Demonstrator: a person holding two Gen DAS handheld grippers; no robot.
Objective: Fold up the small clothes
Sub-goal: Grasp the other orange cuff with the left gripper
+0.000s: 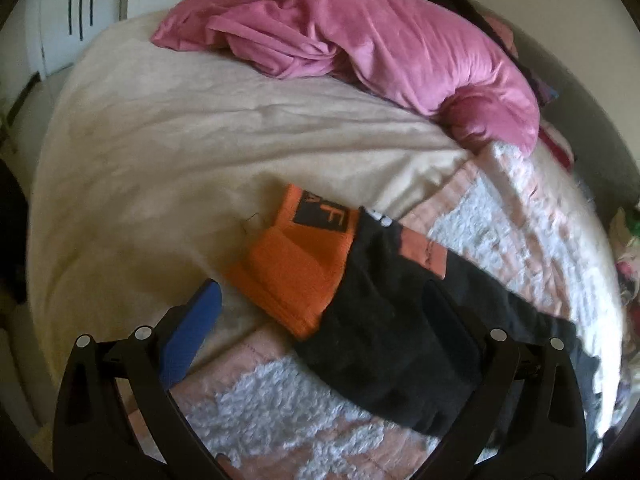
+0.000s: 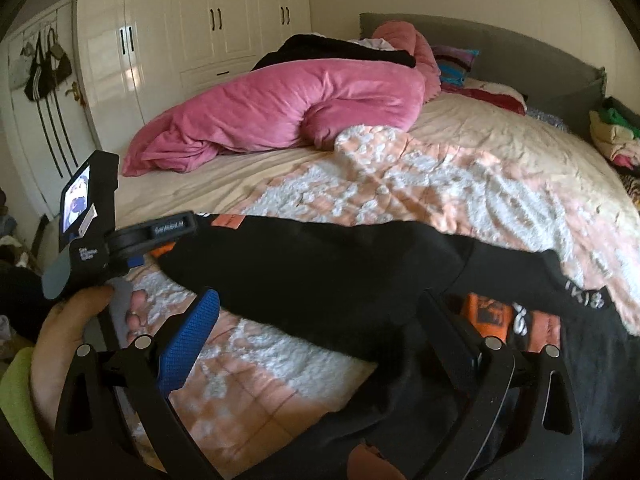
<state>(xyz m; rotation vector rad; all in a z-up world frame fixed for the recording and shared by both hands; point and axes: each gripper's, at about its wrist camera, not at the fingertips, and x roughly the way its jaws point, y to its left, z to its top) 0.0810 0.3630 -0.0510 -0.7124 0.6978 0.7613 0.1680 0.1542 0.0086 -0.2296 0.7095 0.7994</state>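
Bed (image 1: 160,152); both grippers wide apart.

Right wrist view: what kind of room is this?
A bedroom, most likely: a bed with a grey headboard, a pink duvet heaped on it, and white wardrobes along the wall.
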